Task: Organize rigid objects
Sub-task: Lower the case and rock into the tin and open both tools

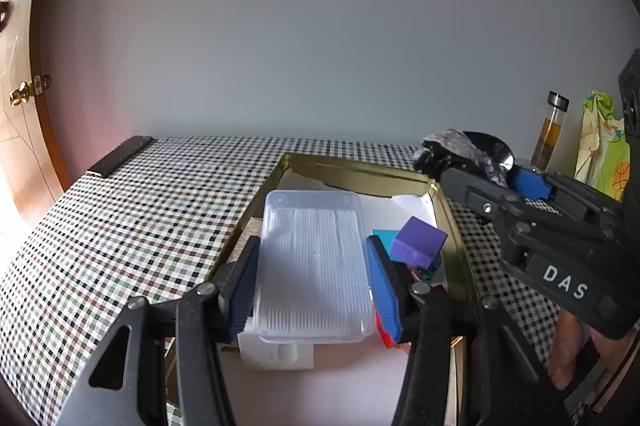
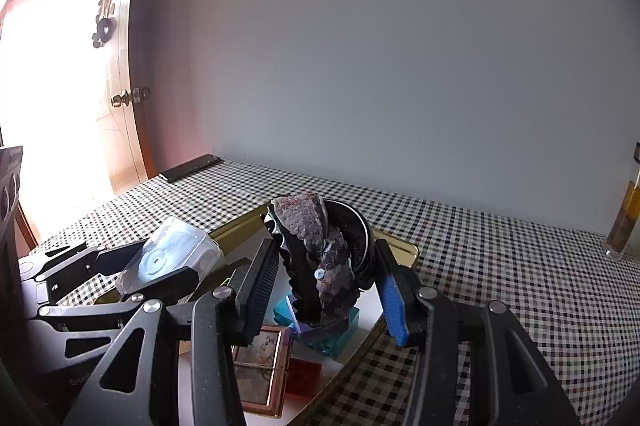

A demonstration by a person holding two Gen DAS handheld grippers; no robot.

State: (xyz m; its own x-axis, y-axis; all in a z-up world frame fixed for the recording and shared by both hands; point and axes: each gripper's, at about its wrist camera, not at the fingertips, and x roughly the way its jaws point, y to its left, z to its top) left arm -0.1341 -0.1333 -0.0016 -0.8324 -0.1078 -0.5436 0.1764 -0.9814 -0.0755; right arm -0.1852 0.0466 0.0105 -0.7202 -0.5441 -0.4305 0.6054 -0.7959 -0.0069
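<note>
Over the checked table (image 1: 140,210), both grippers carry loads above the gold tray (image 1: 360,172): left gripper (image 1: 312,276) clamps the clear box (image 1: 314,266), right gripper (image 2: 328,286) grips the sequined hair clip (image 2: 316,246), each probably needing a free spot inside.

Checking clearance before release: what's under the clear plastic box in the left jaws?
Under the clear plastic box a white block pokes out, inside the gold tray. The box covers the rest of the block.

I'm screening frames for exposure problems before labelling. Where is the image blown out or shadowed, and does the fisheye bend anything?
Right wrist view: the doorway is blown out to white and its door frame bows. Left wrist view: even light; the clear plastic box is shaded at its left, and the checkered tablecloth curves at the edges.
</note>
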